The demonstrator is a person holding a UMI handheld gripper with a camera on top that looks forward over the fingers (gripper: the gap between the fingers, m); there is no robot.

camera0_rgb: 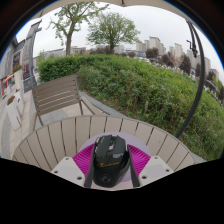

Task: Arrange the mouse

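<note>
A black computer mouse [110, 158] sits between my gripper's [110, 166] two fingers, with the magenta pads [84, 158] pressed against its left and right sides. The mouse is held just above a round wooden slatted table [60, 138], near the table's front edge. Its nose points away from me, and its cord is not visible.
A wooden bench [55, 95] stands beyond the table at the left on a paved terrace. A dense green hedge [150, 90] fills the ground ahead and to the right. Trees and buildings stand far behind.
</note>
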